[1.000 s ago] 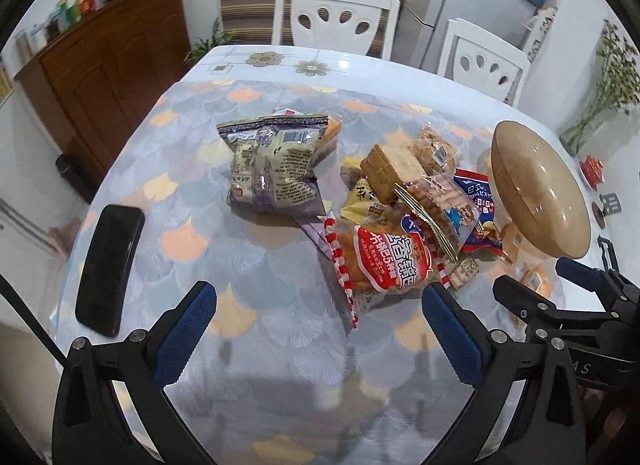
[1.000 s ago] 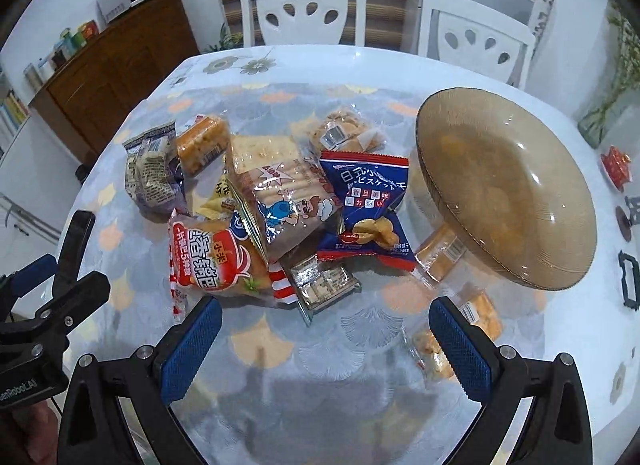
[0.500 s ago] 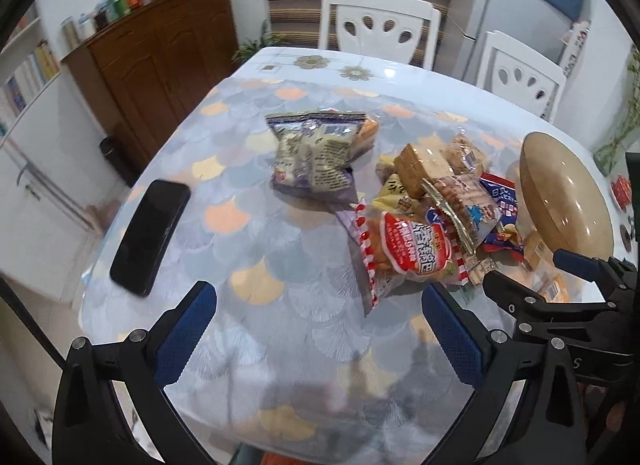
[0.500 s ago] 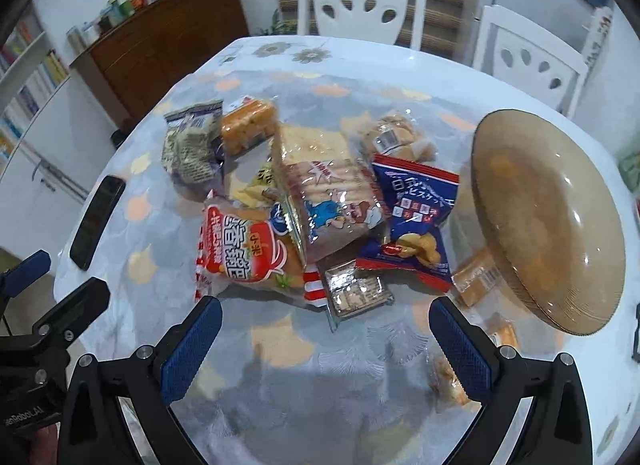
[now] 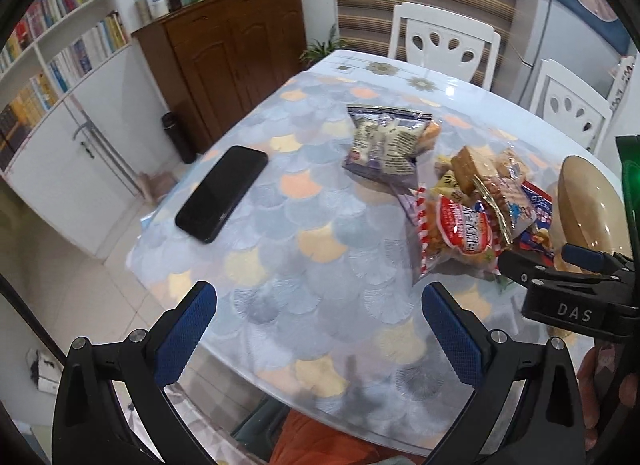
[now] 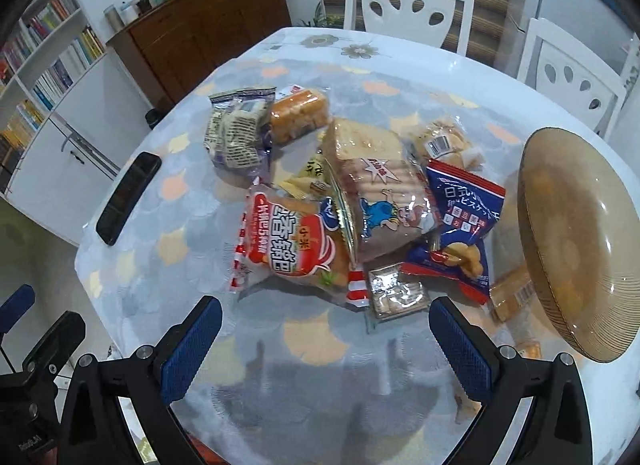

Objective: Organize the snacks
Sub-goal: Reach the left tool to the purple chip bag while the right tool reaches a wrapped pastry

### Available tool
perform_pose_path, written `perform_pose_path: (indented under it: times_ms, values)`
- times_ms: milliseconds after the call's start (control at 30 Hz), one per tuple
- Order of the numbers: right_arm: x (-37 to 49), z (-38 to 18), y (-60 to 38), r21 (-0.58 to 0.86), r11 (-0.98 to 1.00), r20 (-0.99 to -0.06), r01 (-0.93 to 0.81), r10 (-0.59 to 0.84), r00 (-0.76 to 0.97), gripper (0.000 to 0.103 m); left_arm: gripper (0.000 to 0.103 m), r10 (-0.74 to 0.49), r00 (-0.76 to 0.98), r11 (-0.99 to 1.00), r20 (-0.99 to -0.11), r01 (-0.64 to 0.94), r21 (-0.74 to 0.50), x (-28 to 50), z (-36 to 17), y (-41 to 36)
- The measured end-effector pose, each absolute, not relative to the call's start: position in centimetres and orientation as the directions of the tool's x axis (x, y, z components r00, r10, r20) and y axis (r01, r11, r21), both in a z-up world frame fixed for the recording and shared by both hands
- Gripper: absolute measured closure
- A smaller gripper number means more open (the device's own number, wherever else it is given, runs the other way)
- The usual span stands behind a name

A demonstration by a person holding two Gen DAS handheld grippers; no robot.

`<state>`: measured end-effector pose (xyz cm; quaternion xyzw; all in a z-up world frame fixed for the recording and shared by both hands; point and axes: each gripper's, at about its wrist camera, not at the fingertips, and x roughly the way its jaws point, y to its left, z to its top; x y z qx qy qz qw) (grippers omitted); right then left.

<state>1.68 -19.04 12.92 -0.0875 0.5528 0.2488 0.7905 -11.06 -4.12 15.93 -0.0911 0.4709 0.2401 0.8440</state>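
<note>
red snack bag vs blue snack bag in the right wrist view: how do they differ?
The red bag is puffy and lies at the left of the pile; the blue bag is flatter and lies at the right, beside the brown dish. The red bag has striped red and white end seals; the blue bag has a plain edge and a picture of biscuits. The clear biscuit pack lies between them, overlapping both. Both are sealed and rest on the table.

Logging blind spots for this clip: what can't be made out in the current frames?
- Yellow packet, right wrist view: mostly buried under the red snack bag and the biscuit pack.
- Orange packets, right wrist view: partly seen only through the amber glass plate.
- Right gripper, left wrist view: cut off by the frame edge.
</note>
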Motion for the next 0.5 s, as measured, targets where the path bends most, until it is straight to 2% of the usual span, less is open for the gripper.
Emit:
perform_pose_path:
  times_ms: [233, 500]
  values:
    - [1.7, 13.2, -20.4, 0.133, 0.888, -0.914, -0.44, 0.281, 0.292, 0.0, 0.001, 0.285, 0.472, 0.891, -0.834, -0.452, 0.049, -10.1, 15.6, -4.6]
    - [3.2, 13.5, -23.0, 0.062, 0.953, -0.913, -0.297, 0.174, 0.368, 0.0, 0.001, 0.219, 0.534, 0.935, -0.817, -0.355, 0.019, -6.4, 15.3, -3.6]
